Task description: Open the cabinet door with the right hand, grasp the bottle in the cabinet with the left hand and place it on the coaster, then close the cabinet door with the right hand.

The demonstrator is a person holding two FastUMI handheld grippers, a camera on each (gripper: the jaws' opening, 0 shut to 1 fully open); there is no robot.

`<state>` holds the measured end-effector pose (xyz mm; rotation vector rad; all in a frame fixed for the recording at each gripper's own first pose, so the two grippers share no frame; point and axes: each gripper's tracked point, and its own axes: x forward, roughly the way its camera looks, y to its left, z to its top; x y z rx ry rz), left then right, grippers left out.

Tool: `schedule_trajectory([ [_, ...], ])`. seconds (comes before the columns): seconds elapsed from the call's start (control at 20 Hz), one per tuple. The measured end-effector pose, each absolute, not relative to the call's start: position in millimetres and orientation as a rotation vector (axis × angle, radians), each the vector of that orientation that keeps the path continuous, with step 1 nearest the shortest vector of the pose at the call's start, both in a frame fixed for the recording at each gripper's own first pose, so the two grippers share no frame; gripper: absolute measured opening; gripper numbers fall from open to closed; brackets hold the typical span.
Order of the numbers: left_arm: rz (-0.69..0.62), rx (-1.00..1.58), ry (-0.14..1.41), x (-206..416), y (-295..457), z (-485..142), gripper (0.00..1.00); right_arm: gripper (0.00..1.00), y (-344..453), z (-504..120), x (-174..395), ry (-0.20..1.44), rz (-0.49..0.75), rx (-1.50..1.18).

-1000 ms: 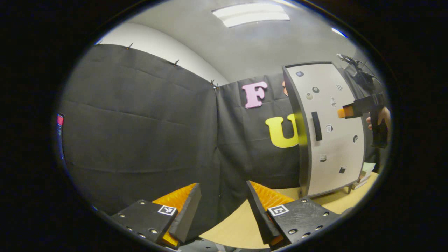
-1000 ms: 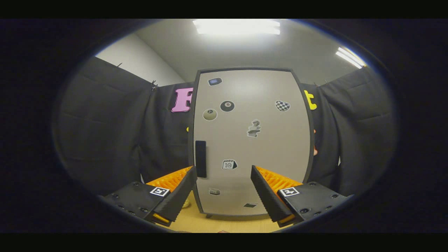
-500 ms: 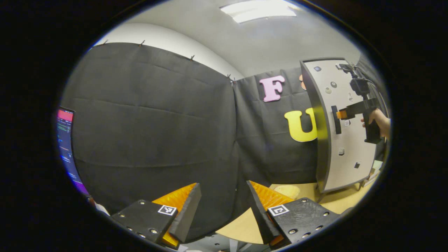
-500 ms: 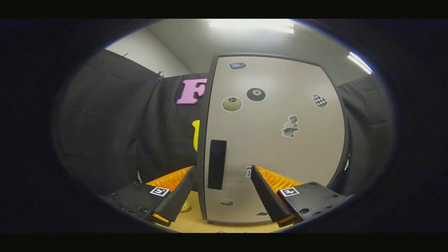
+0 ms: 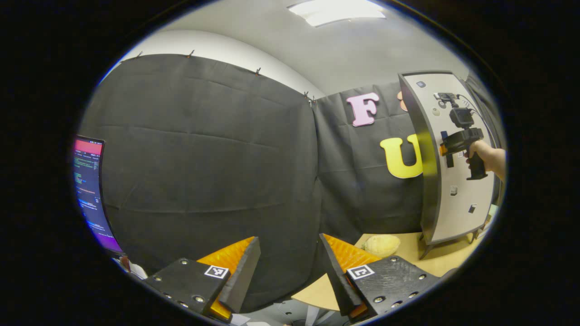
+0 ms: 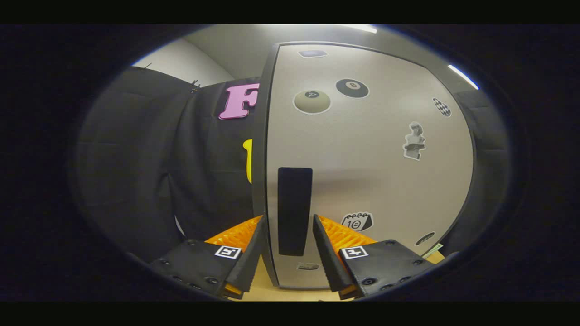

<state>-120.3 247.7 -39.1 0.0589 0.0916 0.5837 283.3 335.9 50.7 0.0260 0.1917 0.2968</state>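
Observation:
The grey cabinet (image 6: 371, 172) stands close in front in the right gripper view, its door shut and dotted with stickers. My right gripper (image 6: 289, 222) straddles the lower part of the black vertical handle (image 6: 294, 210), one finger on each side, with a narrow gap left of the handle; it is open. The left gripper view has the cabinet (image 5: 453, 190) far right, with a hand holding the right gripper (image 5: 442, 148) at the handle. A pale round coaster (image 5: 382, 245) lies on the table left of the cabinet's foot. My left gripper (image 5: 290, 242) is open and holds nothing. The bottle is hidden.
The wooden table (image 5: 408, 267) carries the cabinet, and its near edge runs just beyond my left fingers. A lit monitor (image 5: 88, 181) stands at the far left of the left gripper view. Black cloth walls close the booth behind.
The right gripper has moved in to the door, its fingers have narrowed and now straddle the handle. The left gripper view has swung left, bringing the monitor and the coaster into sight.

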Motion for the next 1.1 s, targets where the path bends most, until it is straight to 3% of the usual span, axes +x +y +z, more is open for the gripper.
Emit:
schedule_trajectory([
  [0.05,0.584,0.061,0.09,-119.0,247.8,-39.2,0.77,0.53,335.6,50.5,285.3,0.198,0.295,0.034],
  [0.2,0.581,0.069,0.086,-117.5,248.6,-37.9,0.77,0.51,336.8,44.9,287.4,0.23,0.305,0.048],
  [0.25,0.578,0.068,0.085,-116.5,246.6,-38.7,0.77,0.37,337.1,45.8,287.8,0.23,0.303,0.049],
  [0.35,0.568,0.06,0.084,-113.9,244.8,-39.1,0.77,0.37,336.6,46.4,287.7,0.231,0.303,0.035],
  [0.55,0.546,0.056,0.071,-108.5,239.4,-35.5,0.77,0.19,335.8,46.4,283.4,0.238,0.327,0.021],
  [1.1,0.411,0.049,0.04,-63.1,200.1,-32.4,0.77,0.19,318.1,49.4,251.5,0.25,0.456,0.044],
])
